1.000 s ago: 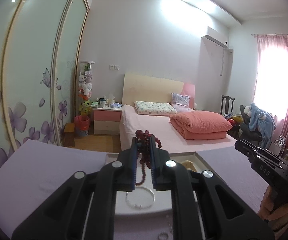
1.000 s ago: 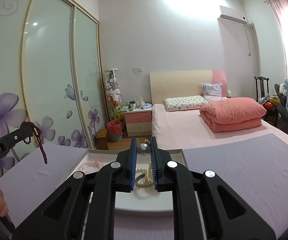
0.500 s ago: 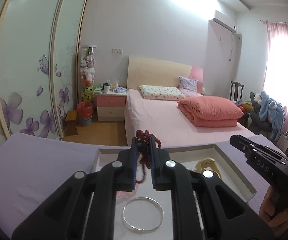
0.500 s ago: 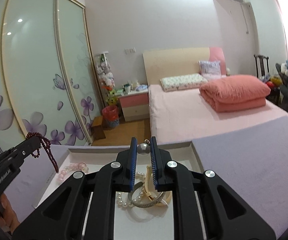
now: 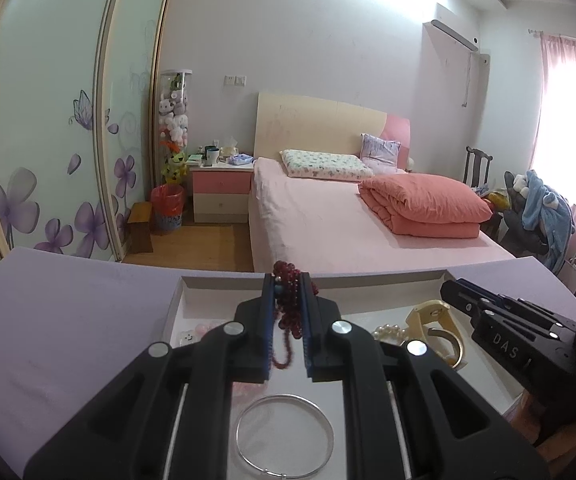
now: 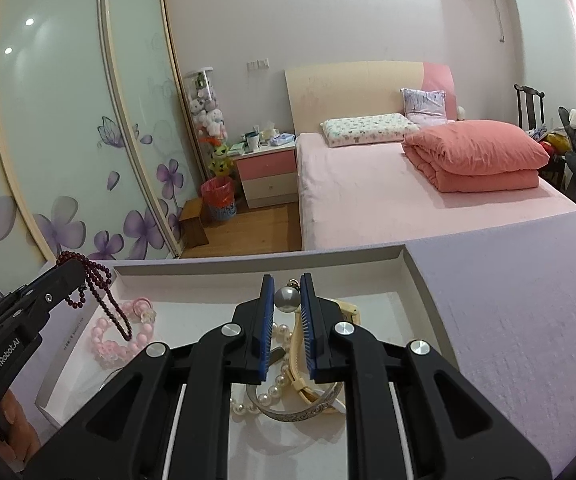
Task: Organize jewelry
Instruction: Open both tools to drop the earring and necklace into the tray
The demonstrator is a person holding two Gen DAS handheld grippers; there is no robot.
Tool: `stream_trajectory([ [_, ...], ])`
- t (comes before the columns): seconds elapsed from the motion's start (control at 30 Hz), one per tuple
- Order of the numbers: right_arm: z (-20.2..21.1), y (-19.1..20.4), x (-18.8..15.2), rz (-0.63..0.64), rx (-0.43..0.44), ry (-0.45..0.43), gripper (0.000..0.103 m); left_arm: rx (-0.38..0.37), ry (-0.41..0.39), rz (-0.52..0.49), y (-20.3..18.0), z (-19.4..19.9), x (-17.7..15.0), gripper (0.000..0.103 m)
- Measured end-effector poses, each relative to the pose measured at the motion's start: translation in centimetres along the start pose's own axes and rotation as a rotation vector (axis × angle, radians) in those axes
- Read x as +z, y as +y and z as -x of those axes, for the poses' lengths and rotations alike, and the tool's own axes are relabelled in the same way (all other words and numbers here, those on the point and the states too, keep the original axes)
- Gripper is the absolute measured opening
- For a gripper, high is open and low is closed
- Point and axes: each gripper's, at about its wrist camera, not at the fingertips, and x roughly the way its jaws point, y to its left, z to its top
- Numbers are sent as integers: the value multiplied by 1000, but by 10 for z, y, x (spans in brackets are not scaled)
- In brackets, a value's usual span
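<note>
You are working in a home bedroom. Ahead of you stands a bed (image 5: 327,216) with a pink sheet, a cream and pink headboard (image 5: 319,124), a patterned pillow (image 6: 367,125) and a folded coral duvet (image 5: 423,204). Beside it sits a pink bedside cabinet (image 6: 268,176) crowded with cups, next to a clear column of soft toys (image 5: 174,120). Sliding wardrobe doors (image 6: 68,128) with purple flowers fill your left, an air conditioner (image 5: 453,34) hangs on the wall, and pink curtains (image 5: 567,112) cover the window.
</note>
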Motion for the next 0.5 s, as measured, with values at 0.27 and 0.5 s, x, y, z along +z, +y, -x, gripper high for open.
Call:
stream_trajectory([
  [0.27, 3, -7, 2, -35, 14, 1, 47, -7, -13, 21, 6, 1, -1, 29],
  [0.5, 4, -11, 4, -35, 0, -7, 47, 2, -15, 29, 11, 3, 0, 30],
])
